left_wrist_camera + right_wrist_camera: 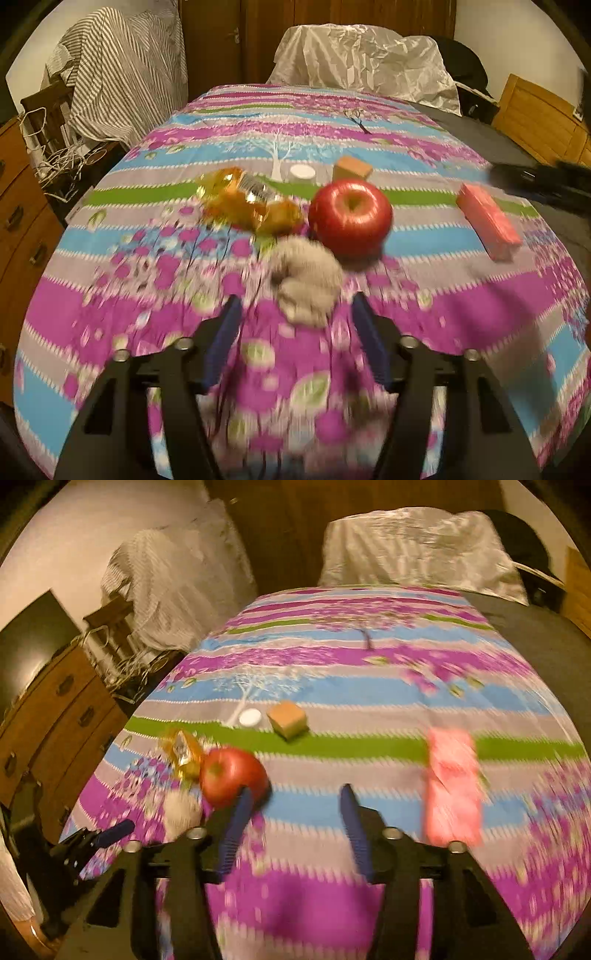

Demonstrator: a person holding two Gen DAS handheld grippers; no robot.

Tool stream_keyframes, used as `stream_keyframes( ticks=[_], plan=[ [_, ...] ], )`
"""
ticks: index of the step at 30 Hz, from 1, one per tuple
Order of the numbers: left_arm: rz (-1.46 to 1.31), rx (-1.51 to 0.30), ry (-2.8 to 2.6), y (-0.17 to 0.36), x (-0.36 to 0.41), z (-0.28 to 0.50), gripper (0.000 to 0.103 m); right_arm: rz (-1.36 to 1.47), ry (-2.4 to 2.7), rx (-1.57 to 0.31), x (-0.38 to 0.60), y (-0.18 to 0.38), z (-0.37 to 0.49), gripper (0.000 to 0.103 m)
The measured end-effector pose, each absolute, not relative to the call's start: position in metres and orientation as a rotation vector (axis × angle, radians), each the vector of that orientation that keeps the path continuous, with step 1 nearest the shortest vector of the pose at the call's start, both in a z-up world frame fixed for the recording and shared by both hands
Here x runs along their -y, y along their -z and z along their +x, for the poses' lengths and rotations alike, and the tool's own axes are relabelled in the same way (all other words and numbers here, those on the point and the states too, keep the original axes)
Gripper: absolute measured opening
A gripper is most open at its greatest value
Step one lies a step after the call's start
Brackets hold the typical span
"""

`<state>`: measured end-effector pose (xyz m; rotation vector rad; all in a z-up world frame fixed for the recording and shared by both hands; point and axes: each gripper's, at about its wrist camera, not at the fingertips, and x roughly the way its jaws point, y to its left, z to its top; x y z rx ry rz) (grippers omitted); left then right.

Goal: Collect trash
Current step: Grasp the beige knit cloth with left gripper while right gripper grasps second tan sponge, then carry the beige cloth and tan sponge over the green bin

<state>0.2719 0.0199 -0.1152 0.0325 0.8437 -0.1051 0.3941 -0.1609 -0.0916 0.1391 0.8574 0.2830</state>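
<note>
A crumpled grey-white paper wad [306, 284] lies on the patterned cloth just ahead of my left gripper [295, 306], which is open and empty, its blue pads either side of the wad's near end. A gold crinkled wrapper [247, 201] lies behind it to the left. The wad [181, 808] and wrapper [183, 753] also show in the right wrist view. My right gripper [295, 794] is open and empty over the cloth, between the red apple [232, 775] and the pink box [452, 786]. The left gripper [110, 834] shows at lower left there.
A red apple [351, 218], a pink box [487, 218], a tan block [352, 168] and a white lid [303, 171] rest on the table. A wooden dresser [22, 221] stands left; covered chairs [365, 55] stand behind. The right gripper [543, 181] shows at the right edge.
</note>
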Motion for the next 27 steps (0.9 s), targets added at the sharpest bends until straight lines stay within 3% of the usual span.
stream_keyframes(
  ticks=[3, 13, 14, 15, 16, 17, 21, 27],
  plan=[
    [0.012, -0.860, 0.105, 0.123, -0.020, 0.292, 0.064, 0.108, -0.336, -0.882, 0.138, 0.105, 0.448, 0.067],
    [-0.085, -0.890, 0.176, 0.143, -0.025, 0.313, 0.066, -0.064, -0.416, -1.022, 0.089, 0.168, 0.563, 0.067],
    [-0.100, -0.895, 0.186, 0.145, -0.026, 0.314, 0.064, -0.083, -0.421, -1.033, 0.085, 0.174, 0.567, 0.067],
    [-0.123, -0.901, 0.200, 0.146, -0.028, 0.315, 0.060, -0.115, -0.412, -1.038, 0.081, 0.180, 0.570, 0.058],
    [-0.141, -0.903, 0.216, 0.148, -0.030, 0.315, 0.050, -0.126, -0.410, -1.043, 0.080, 0.184, 0.573, 0.050],
    [-0.164, -0.903, 0.242, 0.148, -0.031, 0.316, 0.046, -0.121, -0.415, -1.061, 0.080, 0.189, 0.577, 0.045],
    [-0.182, -0.888, 0.241, 0.147, -0.034, 0.309, 0.038, -0.070, -0.389, -1.003, 0.088, 0.180, 0.565, 0.042],
    [-0.207, -0.879, 0.143, 0.129, -0.065, 0.259, 0.036, 0.062, -0.381, -0.810, 0.129, 0.110, 0.494, 0.041]
  ],
)
